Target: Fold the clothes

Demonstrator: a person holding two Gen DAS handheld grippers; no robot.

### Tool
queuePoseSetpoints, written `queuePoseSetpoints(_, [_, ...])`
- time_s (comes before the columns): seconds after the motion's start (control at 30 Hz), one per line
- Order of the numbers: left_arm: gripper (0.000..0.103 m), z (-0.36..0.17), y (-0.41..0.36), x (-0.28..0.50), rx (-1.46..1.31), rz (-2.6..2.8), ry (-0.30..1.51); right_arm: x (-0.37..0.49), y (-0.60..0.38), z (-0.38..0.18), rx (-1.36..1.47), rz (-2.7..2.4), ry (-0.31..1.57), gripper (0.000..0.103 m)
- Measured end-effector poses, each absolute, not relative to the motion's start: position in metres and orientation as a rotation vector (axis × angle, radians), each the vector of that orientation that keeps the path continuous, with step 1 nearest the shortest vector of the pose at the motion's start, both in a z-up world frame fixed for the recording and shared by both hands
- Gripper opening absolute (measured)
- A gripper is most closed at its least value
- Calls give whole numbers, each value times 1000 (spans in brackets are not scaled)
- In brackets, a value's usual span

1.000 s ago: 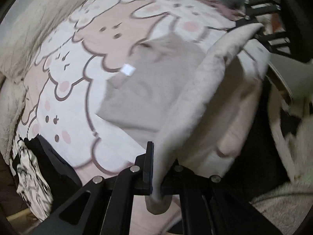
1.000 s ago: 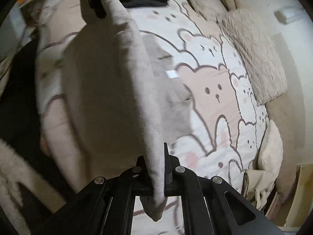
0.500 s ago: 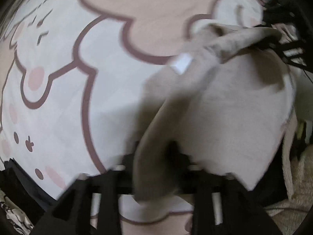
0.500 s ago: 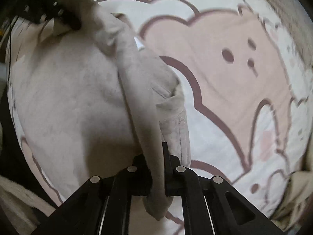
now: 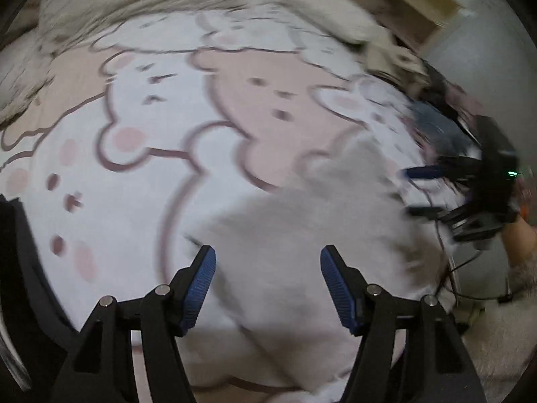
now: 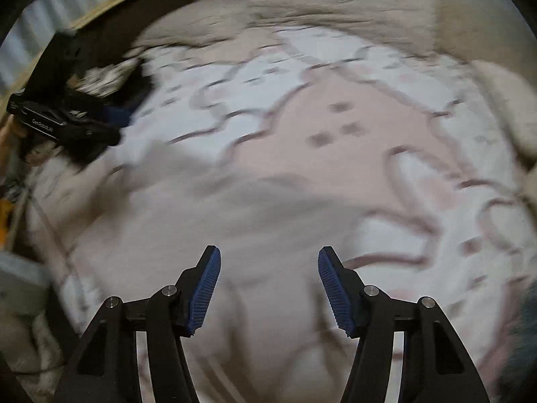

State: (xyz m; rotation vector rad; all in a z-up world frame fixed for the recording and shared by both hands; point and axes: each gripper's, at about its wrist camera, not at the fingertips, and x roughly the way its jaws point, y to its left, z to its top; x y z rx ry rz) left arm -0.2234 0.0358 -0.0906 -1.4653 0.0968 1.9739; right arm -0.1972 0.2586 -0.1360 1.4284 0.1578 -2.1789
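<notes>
A beige garment (image 5: 302,221) lies spread on the bear-print bedspread (image 5: 134,168), blurred by motion. My left gripper (image 5: 267,252) hovers just above its near part. Its jaws are opening and nothing sits between the blue pads (image 5: 198,288). In the right wrist view the same beige garment (image 6: 201,221) spreads below my right gripper (image 6: 269,252). That gripper's jaws are opening too, with nothing between them. The right gripper (image 5: 419,190) also shows at the garment's far right edge in the left wrist view, fingers apart.
Cream pillows and a fluffy blanket (image 5: 117,0) line the far side of the bed. A heap of dark and grey clothes (image 5: 436,124) lies at the right. A person's hand (image 5: 517,238) holds the right gripper. Dark clothing (image 6: 110,77) sits at the left edge.
Both grippers held a raised fold of the beige garment, carried it over and down onto the bed, then let go. The garment now lies flat under open fingers.
</notes>
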Motion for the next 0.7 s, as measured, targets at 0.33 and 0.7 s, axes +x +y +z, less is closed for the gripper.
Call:
queuePoseSetpoints(0.33, [65, -143, 60, -101, -1433, 2040, 153, -167, 261, -161, 1373, -2465, -155, 56])
queuePoseSetpoints(0.7, [64, -182, 37, -81, -1358, 2190, -49, -54, 246, -185, 1290, -2567, -24, 56])
